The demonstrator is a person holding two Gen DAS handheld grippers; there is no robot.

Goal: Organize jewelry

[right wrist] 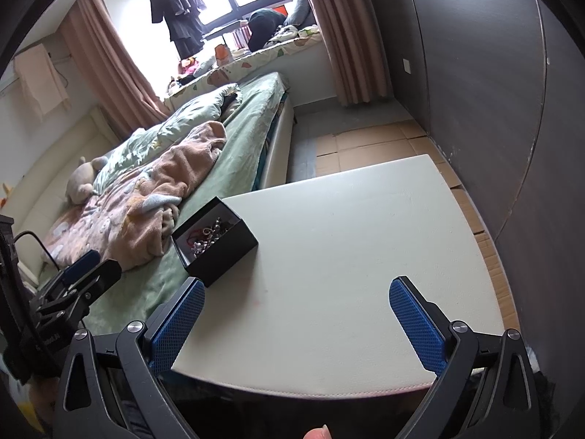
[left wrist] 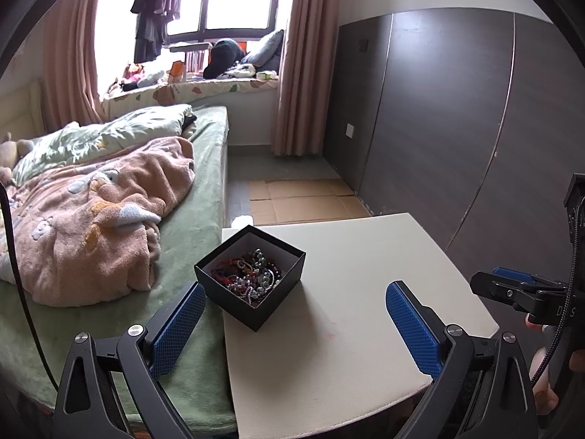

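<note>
Left wrist view: your left gripper [left wrist: 294, 323] hangs with its blue-padded fingers [left wrist: 179, 323] spread wide and holding nothing; the open black box [left wrist: 252, 287] stands just ahead and slightly left of the gap between them, set cornerwise at the left edge of the cream worktop [left wrist: 365, 274], with a tangle of beaded jewelry [left wrist: 248, 274] heaped inside. The box is roughly square, so no long axis governs the approach; one corner points toward you. Your right gripper [left wrist: 512, 285] shows at the right margin, farther from the box. Right wrist view: your right gripper [right wrist: 296, 323] is likewise spread wide and empty, over the near part of the worktop [right wrist: 365, 226]; the box [right wrist: 215, 241] lies ahead and to its left, and the jewelry [right wrist: 208, 237] is partly hidden by the box wall. The left gripper [right wrist: 84, 267] sits at the left margin, judged the nearer of the two to the box. No jewelry lies outside the box in either view, which fits either all pieces gathered in or sorting yet to come. The bed [right wrist: 234, 146] with its green sheet adjoins the worktop on the left; flattened cardboard [right wrist: 369, 142] covers the floor beyond.
</note>
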